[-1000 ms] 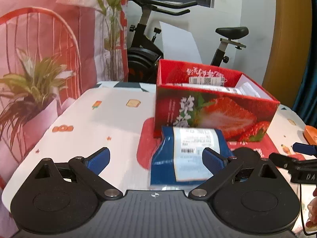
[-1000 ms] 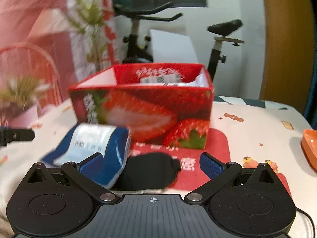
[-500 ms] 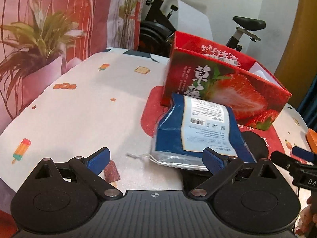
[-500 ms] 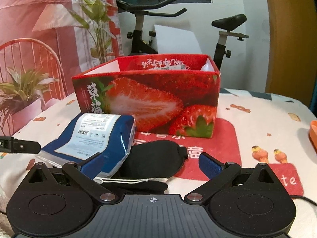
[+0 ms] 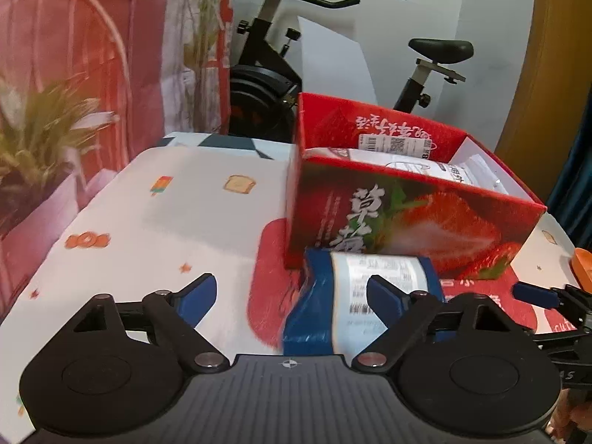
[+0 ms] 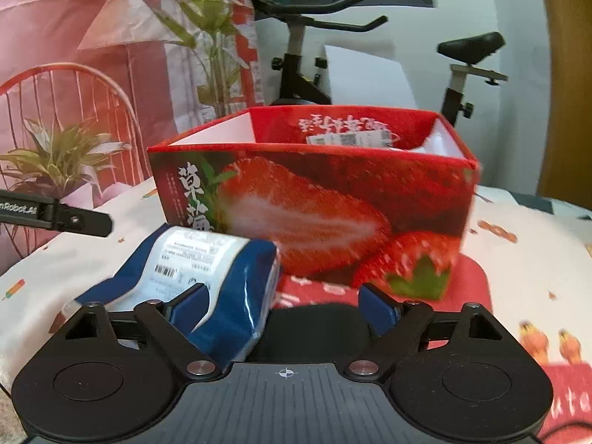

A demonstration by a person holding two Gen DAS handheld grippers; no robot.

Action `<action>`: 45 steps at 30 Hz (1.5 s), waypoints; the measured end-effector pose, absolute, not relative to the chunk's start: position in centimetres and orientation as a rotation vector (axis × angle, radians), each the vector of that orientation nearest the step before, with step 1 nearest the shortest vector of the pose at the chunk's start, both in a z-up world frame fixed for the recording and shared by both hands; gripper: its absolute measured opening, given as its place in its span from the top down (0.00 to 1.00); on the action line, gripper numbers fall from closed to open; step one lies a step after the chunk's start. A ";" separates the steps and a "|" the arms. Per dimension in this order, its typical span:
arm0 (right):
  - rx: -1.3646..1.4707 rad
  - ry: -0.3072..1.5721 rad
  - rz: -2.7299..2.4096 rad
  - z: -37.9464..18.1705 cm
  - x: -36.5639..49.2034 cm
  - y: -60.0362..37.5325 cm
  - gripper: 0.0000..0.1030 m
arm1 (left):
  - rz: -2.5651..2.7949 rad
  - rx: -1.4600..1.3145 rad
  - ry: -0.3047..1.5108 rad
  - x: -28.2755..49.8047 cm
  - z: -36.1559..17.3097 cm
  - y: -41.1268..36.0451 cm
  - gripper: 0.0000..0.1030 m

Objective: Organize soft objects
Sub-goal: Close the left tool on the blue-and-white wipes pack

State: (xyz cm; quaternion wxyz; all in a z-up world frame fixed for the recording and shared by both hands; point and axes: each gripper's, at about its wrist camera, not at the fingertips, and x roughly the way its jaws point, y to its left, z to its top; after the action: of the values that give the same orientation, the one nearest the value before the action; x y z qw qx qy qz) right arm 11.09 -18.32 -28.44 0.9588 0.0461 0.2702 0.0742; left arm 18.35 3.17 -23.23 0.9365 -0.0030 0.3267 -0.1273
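Left tongs (image 5: 290, 296): wide apart, holding nothing; blue packet sits by the right finger, contact unclear.
Right tongs (image 6: 283, 305): wide apart, empty; left finger (image 6: 187, 305) overlaps packet edge, black mask low betw. fingers.
Blue packet (image 6: 207, 277): on table, leaning against front of box, white label up.
Black mask (image 6: 314, 327): flat on red mat (image 6: 477, 277), beside packet.
Strawberry box (image 5: 407, 203): open top, white packs inside.
Table (image 5: 166, 203): printed cloth.
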 end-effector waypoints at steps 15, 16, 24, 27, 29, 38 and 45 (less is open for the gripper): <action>0.146 0.663 0.295 -30.5 17.2 -16.9 0.40 | -0.383 -0.063 0.830 23.1 -27.5 2.0 0.50; 0.148 0.670 0.301 -30.8 17.3 -16.9 0.40 | -0.388 -0.079 0.834 23.3 -27.7 2.1 0.50; 0.191 0.685 0.337 -31.8 17.8 -17.2 0.40 | -0.424 -0.098 0.852 23.3 -29.1 1.9 0.48; 0.196 0.681 0.338 -31.9 17.7 -17.3 0.39 | -0.417 -0.113 0.850 23.3 -29.2 2.1 0.45; 0.200 0.678 0.338 -32.0 17.6 -17.4 0.39 | -0.413 -0.125 0.850 23.2 -29.4 2.2 0.43; 0.181 0.670 0.349 -32.2 17.2 -17.2 0.41 | -0.410 -0.148 0.832 22.9 -29.7 2.4 0.42; 0.192 0.669 0.369 -32.3 17.2 -17.4 0.46 | -0.409 -0.150 0.831 22.9 -29.8 2.5 0.42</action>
State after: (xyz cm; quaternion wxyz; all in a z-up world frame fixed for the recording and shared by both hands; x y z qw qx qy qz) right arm 17.18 -17.42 -32.26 0.9235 0.0935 0.3257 0.1799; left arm 22.91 2.45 -29.85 0.8919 -0.0722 0.4006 -0.1972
